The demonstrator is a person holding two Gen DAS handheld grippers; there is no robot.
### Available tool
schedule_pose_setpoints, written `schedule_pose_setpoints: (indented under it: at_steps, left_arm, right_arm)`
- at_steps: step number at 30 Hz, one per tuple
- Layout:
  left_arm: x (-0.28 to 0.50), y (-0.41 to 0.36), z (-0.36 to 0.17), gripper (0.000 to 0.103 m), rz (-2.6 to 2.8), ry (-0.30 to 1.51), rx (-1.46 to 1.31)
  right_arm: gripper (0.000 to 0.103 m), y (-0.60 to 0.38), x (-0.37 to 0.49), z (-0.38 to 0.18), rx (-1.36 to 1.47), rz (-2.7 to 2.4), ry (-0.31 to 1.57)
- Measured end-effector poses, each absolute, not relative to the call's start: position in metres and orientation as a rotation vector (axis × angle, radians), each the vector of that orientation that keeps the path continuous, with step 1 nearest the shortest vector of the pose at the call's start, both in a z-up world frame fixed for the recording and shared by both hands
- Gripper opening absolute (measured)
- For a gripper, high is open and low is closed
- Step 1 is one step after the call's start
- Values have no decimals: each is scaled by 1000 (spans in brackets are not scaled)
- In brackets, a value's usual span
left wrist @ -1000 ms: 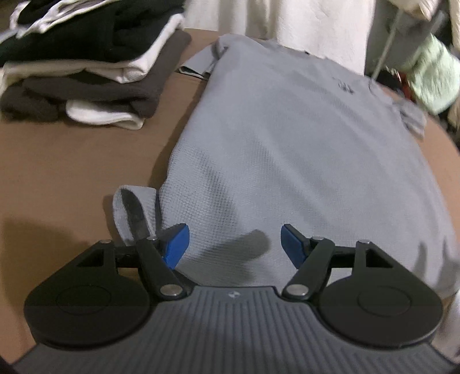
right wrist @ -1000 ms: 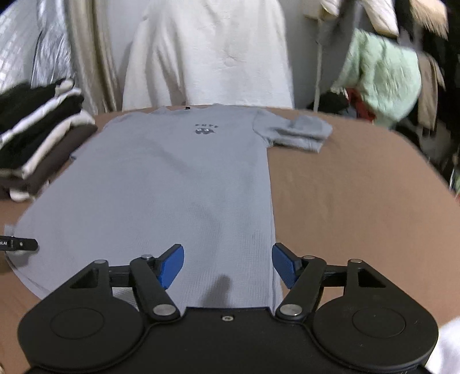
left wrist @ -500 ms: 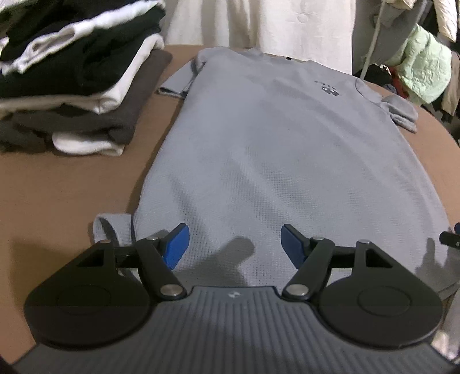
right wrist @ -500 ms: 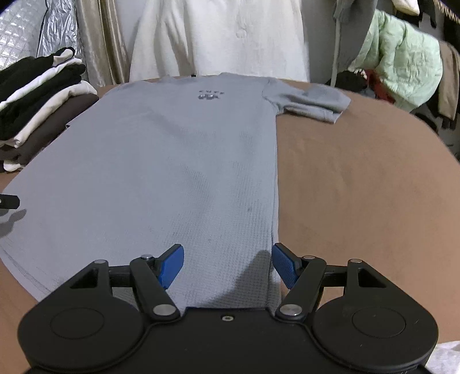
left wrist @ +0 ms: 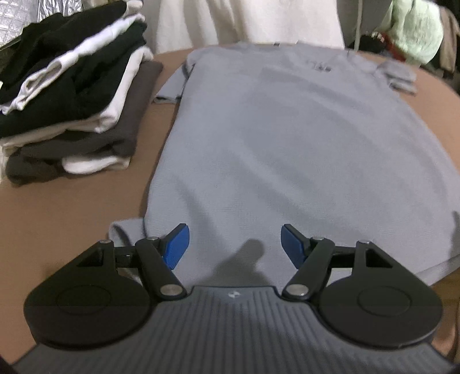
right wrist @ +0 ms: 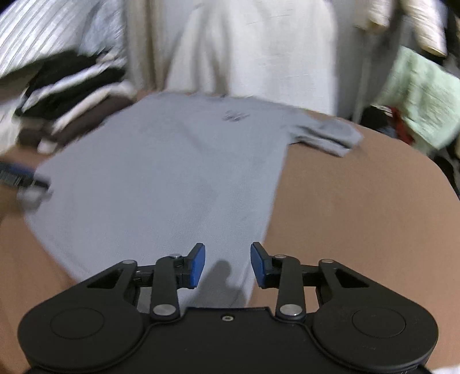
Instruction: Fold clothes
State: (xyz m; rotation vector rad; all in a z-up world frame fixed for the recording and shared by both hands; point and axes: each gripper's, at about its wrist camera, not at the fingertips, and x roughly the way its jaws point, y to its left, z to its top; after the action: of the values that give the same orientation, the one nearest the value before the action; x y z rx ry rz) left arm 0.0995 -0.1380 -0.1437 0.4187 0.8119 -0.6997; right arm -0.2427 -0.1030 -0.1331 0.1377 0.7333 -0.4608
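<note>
A grey T-shirt [left wrist: 287, 143] lies flat, front up, on the brown table [left wrist: 72, 215], collar at the far end. My left gripper [left wrist: 234, 244] hovers open over the near hem by the shirt's left corner, where a small flap of fabric [left wrist: 126, 227] pokes out sideways. In the right wrist view the T-shirt [right wrist: 172, 172] is blurred. My right gripper [right wrist: 227, 264] stands over the hem near the right side seam; its jaws are closing with the hem fabric below and between them, and the pads are not seen pressing on it. The left gripper's fingertips [right wrist: 26, 179] show blurred at the shirt's left corner.
A stack of folded black, white and brown clothes [left wrist: 72, 95] stands on the table left of the shirt. Behind the table hang a white garment [left wrist: 244, 20] and a pale green jacket [left wrist: 417, 28]. Bare brown table [right wrist: 359, 201] stretches right of the shirt.
The right gripper's jaws have come closer together and that view has dipped and blurred. The left gripper has shifted along the hem and rolled level, jaws unchanged.
</note>
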Motion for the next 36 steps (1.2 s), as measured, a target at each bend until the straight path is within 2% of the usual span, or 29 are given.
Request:
schedule_pose_setpoints:
  at_steps: [3, 7, 16, 17, 18, 20, 23, 28, 36]
  left_arm:
    - [114, -133, -155, 70, -649, 905, 397]
    - [131, -123, -163, 70, -616, 1013, 313]
    - [111, -133, -154, 71, -723, 944, 339]
    - [108, -134, -152, 71, -733, 923, 342]
    - [105, -136, -149, 71, -739, 898, 349]
    - [100, -137, -145, 71, -755, 870, 359]
    - [95, -136, -140, 71, -791, 865, 352]
    - [94, -134, -147, 72, -778, 947, 399]
    - [140, -93, -138, 74, -560, 984, 251]
  right_arm:
    - [45, -91, -242, -138, 90, -407, 813]
    - [46, -77, -255, -143, 62, -358, 868]
    - [45, -86, -245, -166, 50, -425, 906]
    - [44, -85, -241, -168, 36, -429, 913]
    - [36, -84, -242, -165, 33, -445, 882]
    - [11, -80, -245, -158, 26, -474, 820]
    - [11, -76, -250, -147, 20, -518, 725]
    - [9, -80, -294, -111, 197, -596, 576]
    - [7, -93, -291, -144, 296, -619, 678]
